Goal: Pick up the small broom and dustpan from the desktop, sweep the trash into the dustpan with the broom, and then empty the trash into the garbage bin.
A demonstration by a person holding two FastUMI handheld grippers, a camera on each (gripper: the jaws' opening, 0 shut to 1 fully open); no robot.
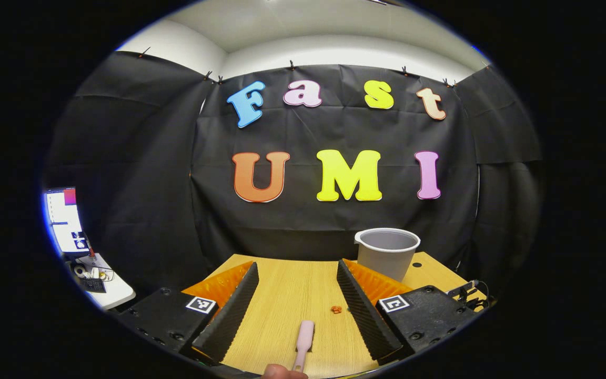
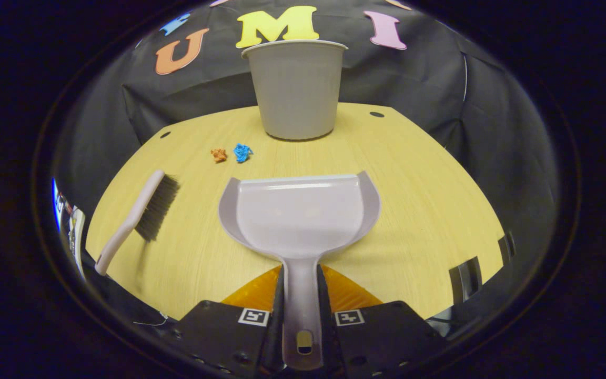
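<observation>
Your right gripper point(image 2: 301, 310) is clamped on the dustpan point(image 2: 299, 215) handle, both fingers pressing its sides. The pan lies ahead on the desk point(image 2: 429, 179), mouth toward the bin point(image 2: 296, 87), and its tray looks bare. The broom point(image 2: 137, 216) lies on the desk to the pan's left, apart from it, bristles facing the pan. Two scraps, orange point(image 2: 219, 155) and blue point(image 2: 242, 152), sit between pan and bin, near each other.

Your left gripper point(image 1: 298, 316) stands wide, holding nothing. The broom handle tip point(image 1: 303, 345) lies between its fingers, touching neither. One orange scrap point(image 1: 336, 309) lies just beside the right finger. The bin point(image 1: 386, 252) stands beyond, upright; its contents cannot be told.
</observation>
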